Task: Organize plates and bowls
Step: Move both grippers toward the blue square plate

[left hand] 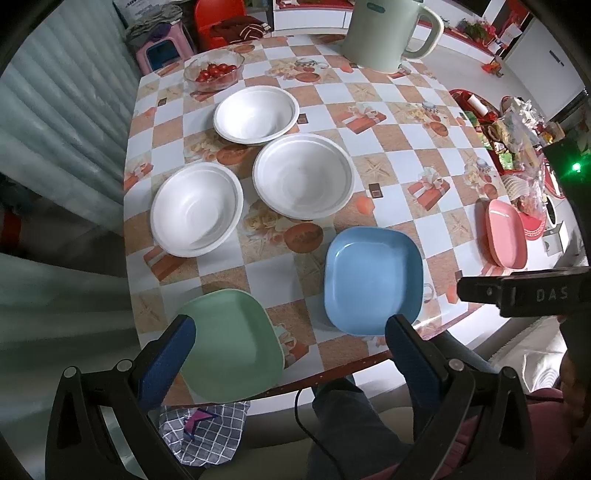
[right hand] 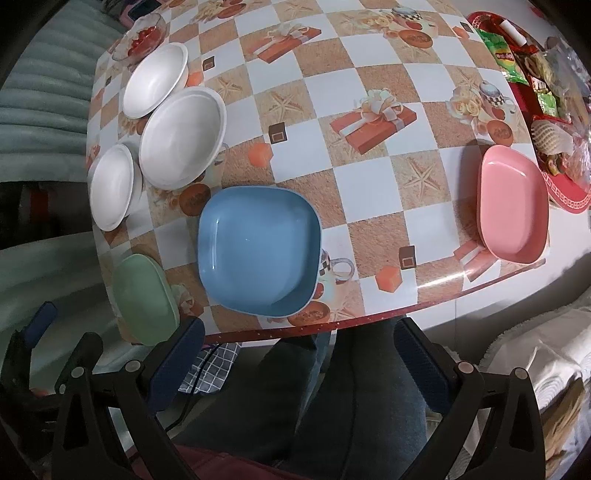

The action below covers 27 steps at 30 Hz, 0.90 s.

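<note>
Three white bowls (left hand: 304, 175) (left hand: 197, 208) (left hand: 256, 113) stand apart on the left half of the checked table (left hand: 388, 110). A green plate (left hand: 232, 343) lies at the near edge, a blue plate (left hand: 373, 278) to its right, and a pink plate (left hand: 506, 232) at the far right. My left gripper (left hand: 291, 343) hangs open above the near edge, its left finger over the green plate. My right gripper (right hand: 301, 349) is open too, just off the table edge below the blue plate (right hand: 258, 249). From the right wrist I also see the green plate (right hand: 144, 299) and the pink plate (right hand: 513, 206).
A glass bowl of tomatoes (left hand: 214, 70) and a pale green kettle (left hand: 388, 29) stand at the back. A red tray of snack packets (right hand: 546, 96) crowds the right side beside the pink plate. The person's legs (right hand: 332, 398) are under the near edge.
</note>
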Each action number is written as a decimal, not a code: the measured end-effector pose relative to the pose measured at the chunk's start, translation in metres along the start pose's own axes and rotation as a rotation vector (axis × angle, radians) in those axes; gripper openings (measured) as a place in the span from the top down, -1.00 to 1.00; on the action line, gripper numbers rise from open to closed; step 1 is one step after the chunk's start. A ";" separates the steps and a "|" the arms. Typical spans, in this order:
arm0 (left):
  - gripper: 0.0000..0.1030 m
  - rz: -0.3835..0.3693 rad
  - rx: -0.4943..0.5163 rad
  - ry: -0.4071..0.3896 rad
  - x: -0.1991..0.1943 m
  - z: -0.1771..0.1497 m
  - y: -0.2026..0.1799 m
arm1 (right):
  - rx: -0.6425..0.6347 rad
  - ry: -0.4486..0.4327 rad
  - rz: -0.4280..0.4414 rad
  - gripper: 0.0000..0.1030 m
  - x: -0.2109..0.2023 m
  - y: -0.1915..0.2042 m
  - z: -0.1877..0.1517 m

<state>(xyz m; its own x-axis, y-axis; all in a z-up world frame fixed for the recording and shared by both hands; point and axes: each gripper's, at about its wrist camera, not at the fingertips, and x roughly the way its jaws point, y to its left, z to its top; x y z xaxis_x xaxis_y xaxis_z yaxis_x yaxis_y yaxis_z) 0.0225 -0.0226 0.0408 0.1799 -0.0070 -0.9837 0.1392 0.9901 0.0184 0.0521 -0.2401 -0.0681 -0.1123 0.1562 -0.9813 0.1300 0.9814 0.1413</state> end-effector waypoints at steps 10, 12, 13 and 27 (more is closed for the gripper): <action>-0.99 -0.019 -0.001 0.006 0.002 0.003 -0.001 | 0.026 0.017 -0.014 -1.00 0.000 -0.010 -0.002; -0.99 -0.023 0.004 0.006 0.003 0.004 -0.002 | 0.033 0.018 -0.014 -1.00 0.000 -0.013 -0.002; -0.99 -0.024 0.006 0.006 0.004 0.005 -0.003 | 0.036 0.019 -0.015 -1.00 0.000 -0.013 -0.002; -0.99 -0.009 0.033 0.019 0.015 0.009 -0.005 | 0.079 0.030 0.001 -1.00 0.006 -0.026 -0.003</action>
<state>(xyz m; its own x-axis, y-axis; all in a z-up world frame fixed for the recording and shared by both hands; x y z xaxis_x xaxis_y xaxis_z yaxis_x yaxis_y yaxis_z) 0.0333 -0.0292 0.0277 0.1598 -0.0132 -0.9871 0.1730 0.9848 0.0148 0.0456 -0.2642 -0.0771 -0.1415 0.1618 -0.9766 0.2075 0.9695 0.1305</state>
